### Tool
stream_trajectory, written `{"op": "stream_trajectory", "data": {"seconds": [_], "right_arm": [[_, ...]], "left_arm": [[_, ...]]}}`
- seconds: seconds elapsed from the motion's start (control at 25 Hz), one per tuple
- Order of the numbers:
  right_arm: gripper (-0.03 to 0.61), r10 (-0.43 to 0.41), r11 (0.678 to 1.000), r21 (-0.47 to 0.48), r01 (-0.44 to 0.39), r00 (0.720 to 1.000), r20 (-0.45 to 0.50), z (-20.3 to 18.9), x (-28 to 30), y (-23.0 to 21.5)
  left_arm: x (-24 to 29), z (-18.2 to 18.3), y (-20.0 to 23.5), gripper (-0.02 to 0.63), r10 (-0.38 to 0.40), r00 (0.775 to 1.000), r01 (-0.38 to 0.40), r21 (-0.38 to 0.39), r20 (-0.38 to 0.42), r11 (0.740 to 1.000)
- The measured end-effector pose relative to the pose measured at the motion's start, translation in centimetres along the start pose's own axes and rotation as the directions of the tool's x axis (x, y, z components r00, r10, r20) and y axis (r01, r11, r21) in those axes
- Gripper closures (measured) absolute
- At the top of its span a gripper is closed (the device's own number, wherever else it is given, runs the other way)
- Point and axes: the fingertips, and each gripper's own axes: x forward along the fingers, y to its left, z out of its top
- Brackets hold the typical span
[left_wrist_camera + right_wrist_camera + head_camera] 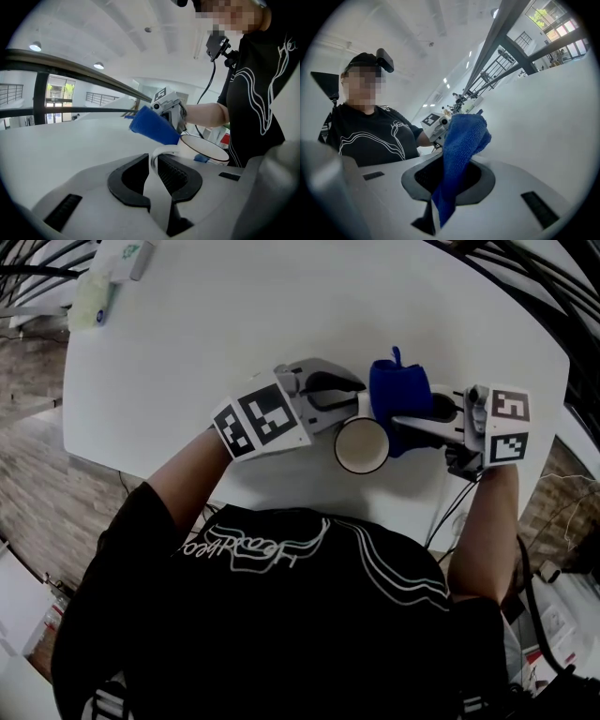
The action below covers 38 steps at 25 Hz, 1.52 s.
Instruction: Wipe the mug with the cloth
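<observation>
The mug is a smooth, round, glossy white cup with a thin dark rim and a cream inside that shows only bare glaze. It is over the matte white table near its front edge, though I cannot tell whether it rests there or is lifted. The left gripper has its 2 ribbed black jaws clamped on the mug's curved handle. The right gripper pinches a fuzzy blue terry cloth, bunched just beside the mug's rim.
</observation>
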Motion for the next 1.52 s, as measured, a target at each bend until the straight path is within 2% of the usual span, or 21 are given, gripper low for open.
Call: {"op": "stream_trajectory", "data": {"seconds": [0.16,0.48,0.68,0.84,0.96,1.16,1.52], "right_arm": [[0.525,-0.041,0.999,0.022,0.041,0.999,-0.02,-0.4,0.1,-0.8],[0.525,-0.183,0.98,0.057,0.188,0.98,-0.078,-2.1,0.6,-2.8],[0.525,-0.234,0.97,0.046,0.237,0.97,-0.062,-1.8,0.3,-2.6],[0.525,-0.28,0.959,0.046,0.279,0.96,0.002,-1.1,-0.6,-2.1],[0.525,-0.353,0.935,0.054,0.35,0.934,0.062,-1.3,-1.2,-1.5],[0.525,-0.455,0.89,0.13,0.437,0.867,0.203,-1.3,-3.1,0.0],[0.525,-0.534,0.845,0.224,0.486,0.79,0.302,-3.6,-4.6,4.2]], "left_arm": [[0.4,0.6,-0.3,0.549,-0.002,1.0,0.002,0.002,0.0,1.0],[0.5,0.6,-0.3,0.549,0.001,1.0,-0.001,-0.009,-0.007,1.0],[0.4,0.6,-0.2,0.549,0.017,1.0,-0.017,-0.017,-0.009,1.0],[0.0,0.4,0.2,0.557,0.029,0.999,-0.029,-0.017,-0.017,0.999],[-0.7,0.0,0.1,0.56,0.042,0.999,-0.042,-0.011,-0.024,0.999],[-1.0,-0.4,-0.2,0.56,0.012,0.999,-0.012,-0.013,-0.036,1.0],[0.0,-0.9,-0.2,0.56,-0.021,0.996,0.027,0.072,-0.088,0.997]]}}
